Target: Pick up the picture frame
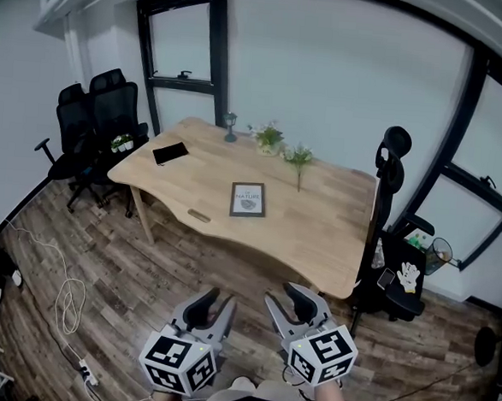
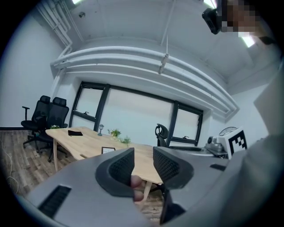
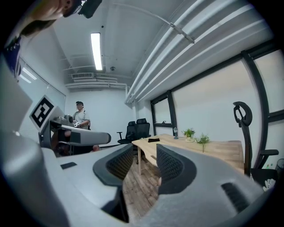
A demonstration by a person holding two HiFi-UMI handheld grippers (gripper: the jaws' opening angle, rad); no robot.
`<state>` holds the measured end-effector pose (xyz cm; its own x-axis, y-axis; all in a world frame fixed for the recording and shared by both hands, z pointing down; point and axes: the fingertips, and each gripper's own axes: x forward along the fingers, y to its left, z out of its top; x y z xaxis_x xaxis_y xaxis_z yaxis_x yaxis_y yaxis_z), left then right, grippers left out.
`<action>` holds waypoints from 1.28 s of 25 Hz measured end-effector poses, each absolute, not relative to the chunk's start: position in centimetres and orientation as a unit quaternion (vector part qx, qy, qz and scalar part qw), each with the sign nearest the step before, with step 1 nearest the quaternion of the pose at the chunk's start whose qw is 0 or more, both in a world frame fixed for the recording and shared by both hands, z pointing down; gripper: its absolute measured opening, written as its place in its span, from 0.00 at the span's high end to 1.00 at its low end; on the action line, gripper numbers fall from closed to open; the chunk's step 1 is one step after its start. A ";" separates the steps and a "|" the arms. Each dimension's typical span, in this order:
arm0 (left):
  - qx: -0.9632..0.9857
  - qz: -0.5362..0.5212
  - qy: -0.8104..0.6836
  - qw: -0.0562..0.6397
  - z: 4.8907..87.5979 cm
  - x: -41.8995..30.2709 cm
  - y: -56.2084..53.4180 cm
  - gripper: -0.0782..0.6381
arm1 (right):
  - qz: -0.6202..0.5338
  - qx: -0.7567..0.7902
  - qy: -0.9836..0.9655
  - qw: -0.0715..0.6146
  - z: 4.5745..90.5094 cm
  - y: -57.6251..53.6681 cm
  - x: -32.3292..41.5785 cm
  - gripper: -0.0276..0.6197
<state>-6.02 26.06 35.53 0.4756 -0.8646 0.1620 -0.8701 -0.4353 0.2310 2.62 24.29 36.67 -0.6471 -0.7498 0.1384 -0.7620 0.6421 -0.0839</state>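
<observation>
The picture frame (image 1: 248, 199) lies flat in the middle of the wooden table (image 1: 317, 234), dark-edged with a pale print. The left gripper view shows it small and far off (image 2: 108, 150). Both grippers are held low over the wood floor, well short of the table's near edge. My left gripper (image 1: 220, 303) is open, its dark pads apart with nothing between them (image 2: 143, 162). My right gripper (image 1: 285, 296) stands beside it, also open and empty (image 3: 144, 162). I cannot make out the frame in the right gripper view.
On the table are a black pouch (image 1: 169, 154), a small lantern (image 1: 230, 125), two plants (image 1: 268, 138) and a small wooden piece (image 1: 199, 216). Black office chairs stand at the far left (image 1: 93, 129) and right (image 1: 393, 248). Cables (image 1: 68, 298) lie on the floor. A person (image 3: 79, 116) stands far behind.
</observation>
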 end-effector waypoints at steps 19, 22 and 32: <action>0.853 0.008 -0.500 0.150 36.0 -6.5 23.7 0.69 | 0.056 0.421 -0.903 0.056 36.5 22.0 1.3 0.73; 0.853 0.010 -0.501 0.149 36.1 -6.4 22.8 0.69 | 0.057 0.423 -0.903 0.054 36.8 21.0 1.5 0.73; 0.851 0.019 -0.503 0.151 36.7 -6.5 18.5 0.69 | 0.058 0.422 -0.903 0.057 37.4 16.5 1.1 0.73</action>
